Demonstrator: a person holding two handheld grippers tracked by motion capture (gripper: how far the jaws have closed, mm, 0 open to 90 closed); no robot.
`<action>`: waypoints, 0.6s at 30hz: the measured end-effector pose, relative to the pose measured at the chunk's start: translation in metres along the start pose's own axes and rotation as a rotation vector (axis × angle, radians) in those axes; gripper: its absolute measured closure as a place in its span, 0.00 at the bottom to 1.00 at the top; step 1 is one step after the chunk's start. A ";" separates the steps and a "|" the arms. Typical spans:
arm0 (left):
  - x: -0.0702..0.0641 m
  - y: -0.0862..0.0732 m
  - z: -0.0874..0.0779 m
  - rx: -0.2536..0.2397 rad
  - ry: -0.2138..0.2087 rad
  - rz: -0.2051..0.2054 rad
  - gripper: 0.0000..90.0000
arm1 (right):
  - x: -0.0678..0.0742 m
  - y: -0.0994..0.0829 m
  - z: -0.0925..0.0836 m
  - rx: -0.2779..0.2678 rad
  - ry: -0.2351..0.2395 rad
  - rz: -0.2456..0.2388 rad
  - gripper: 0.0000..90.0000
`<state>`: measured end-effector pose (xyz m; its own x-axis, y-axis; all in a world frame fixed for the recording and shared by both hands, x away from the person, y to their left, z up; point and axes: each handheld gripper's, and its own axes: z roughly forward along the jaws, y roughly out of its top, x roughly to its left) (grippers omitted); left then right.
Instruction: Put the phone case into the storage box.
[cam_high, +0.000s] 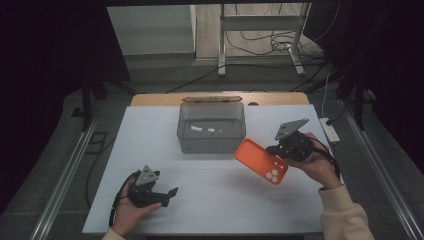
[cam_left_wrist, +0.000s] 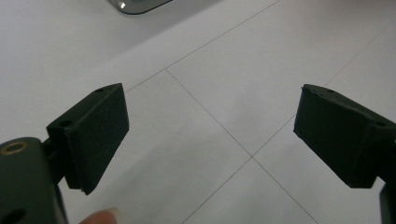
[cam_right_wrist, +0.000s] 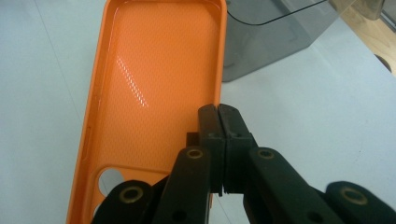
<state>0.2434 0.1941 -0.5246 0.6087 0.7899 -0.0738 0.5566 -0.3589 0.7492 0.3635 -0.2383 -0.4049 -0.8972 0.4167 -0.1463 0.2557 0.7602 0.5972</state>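
An orange phone case (cam_high: 261, 161) hangs tilted over the white table, just right of a smoky clear box (cam_high: 211, 127). My right gripper (cam_high: 272, 150) is shut on the case's long edge. In the right gripper view the two jaws meet on the rim of the case (cam_right_wrist: 154, 84), whose hollow inside and camera cut-out face the camera; the right gripper (cam_right_wrist: 218, 114) pinches near that cut-out end. My left gripper (cam_high: 170, 196) rests low at the table's front left, open. Its pads (cam_left_wrist: 100, 135) stand wide apart with only bare table between them; left gripper (cam_left_wrist: 210, 135).
The box (cam_right_wrist: 271, 42) holds a few small white pieces (cam_high: 202, 130) and stands at the back middle of the white board (cam_high: 215, 200). A lid lies behind it (cam_high: 212, 99). A power strip (cam_high: 330, 131) sits past the right edge.
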 end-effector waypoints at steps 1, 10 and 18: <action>0.000 0.000 0.000 0.000 0.000 0.000 0.11 | 0.000 0.000 0.000 -0.001 -0.002 0.001 0.99; 0.000 0.000 0.000 0.003 -0.002 -0.001 0.11 | 0.002 0.002 -0.001 -0.006 -0.002 -0.004 0.99; 0.000 0.000 0.000 0.004 -0.003 0.000 0.11 | 0.003 0.002 0.000 -0.005 -0.002 0.000 0.99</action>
<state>0.2436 0.1938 -0.5248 0.6104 0.7885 -0.0758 0.5587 -0.3607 0.7468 0.3612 -0.2354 -0.4039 -0.8967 0.4173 -0.1476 0.2536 0.7576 0.6014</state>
